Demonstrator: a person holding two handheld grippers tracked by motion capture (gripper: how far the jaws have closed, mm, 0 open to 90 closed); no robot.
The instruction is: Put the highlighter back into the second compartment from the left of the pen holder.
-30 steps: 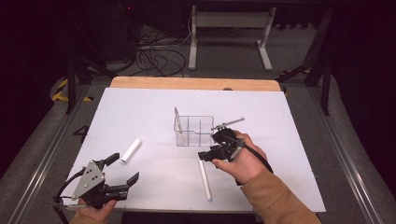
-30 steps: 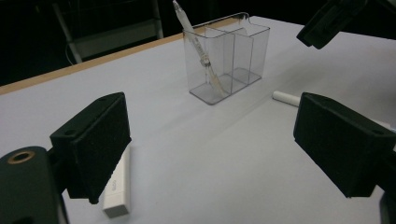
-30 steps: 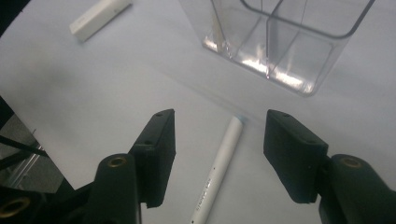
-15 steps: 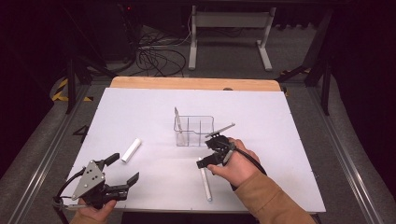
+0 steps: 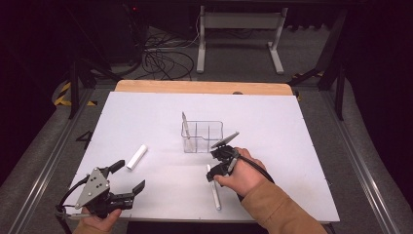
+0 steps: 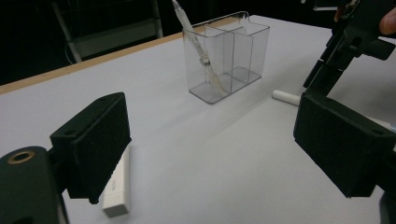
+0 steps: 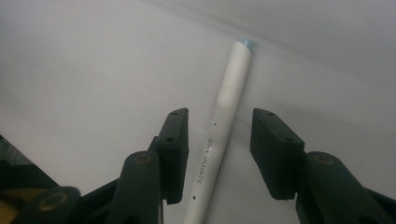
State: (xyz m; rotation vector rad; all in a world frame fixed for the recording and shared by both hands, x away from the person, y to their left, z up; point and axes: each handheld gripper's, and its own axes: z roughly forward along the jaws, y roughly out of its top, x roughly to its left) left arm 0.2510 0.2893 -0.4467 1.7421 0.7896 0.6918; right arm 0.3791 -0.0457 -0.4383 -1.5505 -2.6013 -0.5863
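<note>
A long white pen lies on the white table, below and to the right of a clear divided organizer. My right gripper points down over the pen's far end. In the right gripper view the pen lies between the two pads with a gap on each side; the right gripper is open, and its jaws have just been closing. Another pen leans in the organizer's left cell. My left gripper rests open at the front left, near a short white stick.
The left gripper view shows the short white stick by the left pad, the organizer ahead, and the other gripper at upper right. The table's wooden back edge lies beyond the white surface.
My right gripper has come down and toward the near side onto the pen's far end, and its jaws have narrowed. The left gripper has kept still.
</note>
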